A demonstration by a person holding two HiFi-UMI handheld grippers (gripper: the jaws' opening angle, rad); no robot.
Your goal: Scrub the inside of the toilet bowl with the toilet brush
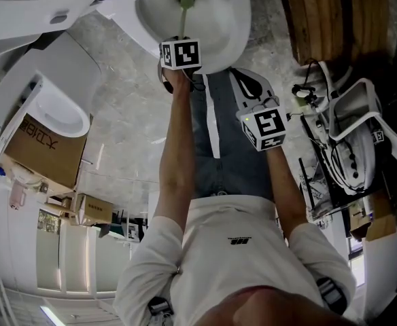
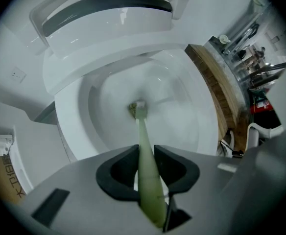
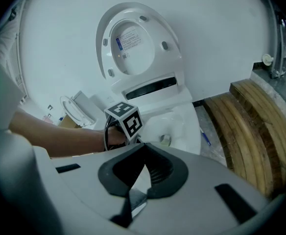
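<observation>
Far left in the head view there's a spare toilet (image 1: 56,97) sitting next to a cardboard box (image 1: 45,148). Neither matters for the job, they're just clutter I want to stay clear of.

Moving in, my left tool (image 2: 145,151) is pinching the toilet brush (image 2: 142,131) around the pale green handle, with a jaw on each side of it. I'm gripping high on the handle so the tool itself stays above the rim and only the bristle end goes down. The head of the brush sits deep in the toilet bowl (image 2: 182,121), right around the drain opening at the bottom, and the handle points almost straight along the jaws, so I figure a wrist twist should turn into scrubbing pretty directly.

The seat and lid (image 3: 133,43) are flipped up against the wall, which is why I've got open access to the whole bowl.

My right tool (image 3: 143,151) is pressed together with nothing in it. It's hanging back beside the left arm, outside the bowl and out of the brush's way.

Far right there's a stack of curved wooden boards (image 3: 253,126) on the floor, near the toilet's side.
</observation>
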